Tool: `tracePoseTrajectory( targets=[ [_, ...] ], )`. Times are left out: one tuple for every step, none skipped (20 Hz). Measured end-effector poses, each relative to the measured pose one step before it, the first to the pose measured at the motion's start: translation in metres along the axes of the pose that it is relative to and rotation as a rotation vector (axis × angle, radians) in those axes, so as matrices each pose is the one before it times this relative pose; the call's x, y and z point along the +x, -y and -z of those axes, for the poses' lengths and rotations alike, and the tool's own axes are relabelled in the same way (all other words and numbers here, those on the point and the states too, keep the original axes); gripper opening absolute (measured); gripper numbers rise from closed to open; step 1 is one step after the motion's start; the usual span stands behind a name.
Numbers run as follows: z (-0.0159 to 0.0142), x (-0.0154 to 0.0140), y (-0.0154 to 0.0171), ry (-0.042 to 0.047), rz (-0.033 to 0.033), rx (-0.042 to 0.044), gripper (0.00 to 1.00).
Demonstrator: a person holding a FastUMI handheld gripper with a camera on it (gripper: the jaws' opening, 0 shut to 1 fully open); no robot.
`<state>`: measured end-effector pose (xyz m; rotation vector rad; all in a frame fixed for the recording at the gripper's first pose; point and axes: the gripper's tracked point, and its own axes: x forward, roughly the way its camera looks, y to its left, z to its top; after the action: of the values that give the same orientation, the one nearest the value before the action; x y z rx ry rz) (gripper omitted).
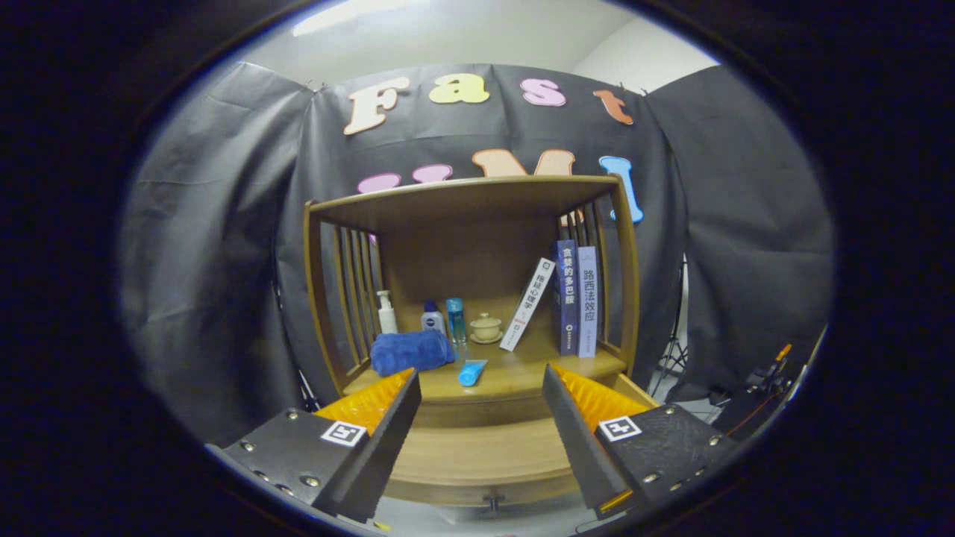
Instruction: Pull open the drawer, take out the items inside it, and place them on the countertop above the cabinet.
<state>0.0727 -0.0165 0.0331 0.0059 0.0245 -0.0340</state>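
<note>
Sitting between and just below the gripper's two fingers is the drawer of a wooden cabinet, its front panel shut or nearly so, with a small knob at its lower edge; whatever lies inside is hidden. The fingers stand wide apart, holding nothing, one to each side of the drawer front; open space runs between them straight to the cabinet.

Above the drawer lies the countertop, a wooden surface under a roofed shelf frame with slatted sides; a rolled blue towel rests at its left front, just beyond the left finger; a small blue tube lies near the front edge, close to the middle; behind them stand a white pump bottle, a small white bottle with a blue cap, a slim blue bottle and a pale lidded cup on a saucer. To the right a white book leans against two upright books that stand by the right slats. The middle and right front of the countertop show bare wood.

Black cloth hangs behind and to both sides of the cabinet; a pale ceiling shows above it; at the far right, beside the cabinet, a stand and some dark gear sit low, too small to make out.
</note>
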Motion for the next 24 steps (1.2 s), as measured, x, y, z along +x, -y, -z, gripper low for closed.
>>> tracePoseTrajectory(
  targets=[
    [0.00246,-0.0096,0.00224,0.00855,0.00044,0.0012,0.98],
    [0.00372,-0.00901,0.00245,0.00683,0.00341,0.00137,0.98],
    [0.00438,-0.00944,0.00274,0.0107,0.00569,-0.00026,0.98],
    [0.00594,-0.0061,0.00094,0.001,0.00126,-0.00184,0.98],
    [0.00541,-0.0066,0.00084,0.00926,0.00129,-0.00752,0.97],
    [0.00633,-0.00484,-0.00015,0.00131,-0.00548,-0.01502,0.97],
    [0.00824,-0.00452,-0.00068,0.00457,-0.00459,-0.01461,0.97],
    [0.00882,-0.00279,-0.00011,-0.00052,-0.00141,-0.00984,0.97],
    [0.01121,-0.00198,-0.00035,-0.00963,-0.00183,-0.00806,0.98],
    [0.01255,-0.00001,-0.0005,-0.01454,-0.00302,-0.00737,0.98],
    [0.01161,-0.00105,-0.00072,-0.01586,0.00039,-0.00643,0.98],
    [0.01062,-0.00104,0.00009,-0.00938,-0.00049,-0.00547,0.98],
    [0.00963,0.00096,-0.00144,-0.00495,-0.00341,-0.0096,0.98],
    [0.01085,0.00103,-0.00108,-0.00661,-0.00269,-0.00729,0.98],
    [0.01183,0.00222,-0.00094,-0.01177,-0.00416,-0.00747,0.98],
    [0.01107,0.00411,-0.0022,-0.01274,-0.00823,-0.00136,0.98],
    [0.01414,-0.00243,-0.00441,-0.0099,-0.00792,-0.00356,0.98],
    [0.0111,0.00675,-0.00012,-0.01671,-0.00239,-0.00935,0.98],
    [0.0119,0.00535,0.00222,-0.01116,0.00089,-0.01204,0.98],
    [0.00946,0.00613,0.00191,-0.00606,0.00457,-0.00809,0.98],
    [0.01014,0.00693,0.00089,-0.00592,0.00414,-0.0035,0.98],
    [0.01116,0.0059,0.00017,-0.01025,0.00259,0.00254,0.98],
    [0.01019,0.00629,0.00099,-0.01382,0.0044,0.00905,0.98],
    [0.01018,0.00514,0.00008,-0.02039,0.00658,0.01224,0.98]
  ],
)
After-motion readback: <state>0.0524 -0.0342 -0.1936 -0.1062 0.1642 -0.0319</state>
